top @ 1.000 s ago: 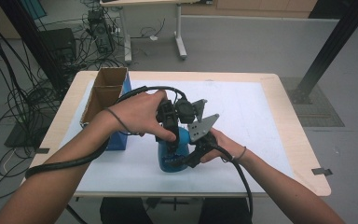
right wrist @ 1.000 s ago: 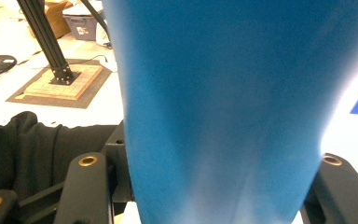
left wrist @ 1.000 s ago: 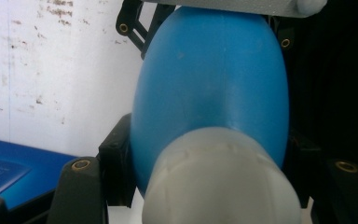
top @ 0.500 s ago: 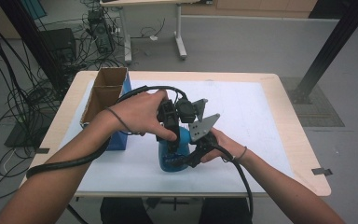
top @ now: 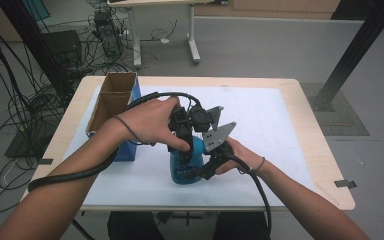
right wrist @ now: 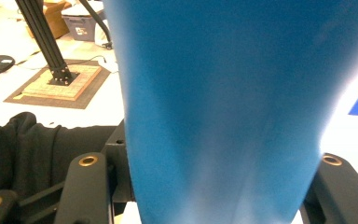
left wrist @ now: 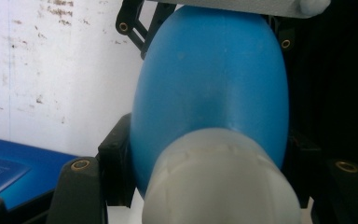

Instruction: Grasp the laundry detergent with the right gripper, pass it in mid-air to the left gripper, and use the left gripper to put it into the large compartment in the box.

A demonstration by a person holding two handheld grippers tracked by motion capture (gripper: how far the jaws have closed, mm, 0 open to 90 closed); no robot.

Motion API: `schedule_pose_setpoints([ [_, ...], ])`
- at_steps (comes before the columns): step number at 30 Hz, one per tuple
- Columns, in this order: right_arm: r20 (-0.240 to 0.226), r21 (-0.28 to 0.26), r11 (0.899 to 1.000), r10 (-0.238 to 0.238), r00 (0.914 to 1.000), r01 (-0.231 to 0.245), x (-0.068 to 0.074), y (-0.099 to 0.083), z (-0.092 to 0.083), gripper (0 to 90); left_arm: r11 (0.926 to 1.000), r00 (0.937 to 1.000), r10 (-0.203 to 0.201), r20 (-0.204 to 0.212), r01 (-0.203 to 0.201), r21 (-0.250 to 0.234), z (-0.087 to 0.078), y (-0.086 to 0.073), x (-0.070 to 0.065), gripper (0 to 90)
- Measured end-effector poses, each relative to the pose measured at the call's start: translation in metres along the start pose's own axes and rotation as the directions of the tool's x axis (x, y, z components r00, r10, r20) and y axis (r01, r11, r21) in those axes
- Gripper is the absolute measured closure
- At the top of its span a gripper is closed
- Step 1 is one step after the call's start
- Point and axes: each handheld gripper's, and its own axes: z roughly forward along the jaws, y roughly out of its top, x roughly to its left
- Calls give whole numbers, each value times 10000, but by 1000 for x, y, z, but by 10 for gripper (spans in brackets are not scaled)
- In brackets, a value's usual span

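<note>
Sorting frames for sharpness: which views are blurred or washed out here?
High view: evenly lit and sharp, blue bottle readable. Left gripper view: the bottle's white cap is soft, too near the lens. Right gripper view: the bottle body is blurred, with overexposed white glare along its right edge.

Both forearms come in from 6 o'clock in the high view and meet near the middle. The left hand [top: 147, 120] wraps its tongs [top: 182, 150] from above, knuckles up, the tongs pointing down. The right hand [top: 237, 156] comes in low from 4 o'clock, its tongs [top: 200, 170] lying level and pointing toward 9 o'clock. Both tongs are clamped on the bottle [top: 185, 167], the left on its white cap [left wrist: 219, 179], the right on its body.
</note>
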Motion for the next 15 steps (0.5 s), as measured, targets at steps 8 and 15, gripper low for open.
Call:
schedule_pose_setpoints([
  [8, 2, 37, 10000, -47, 10000, 47, 0, 1, 1, 419, 10000, 10000, -89, -31, 89, -10, 0, -1, -1, 367],
  [15, 5, 9, 10000, -94, 10000, 94, -1, 1, 0, 419, 9999, 9999, -152, -50, 152, -26, -1, -1, -1, 368],
])
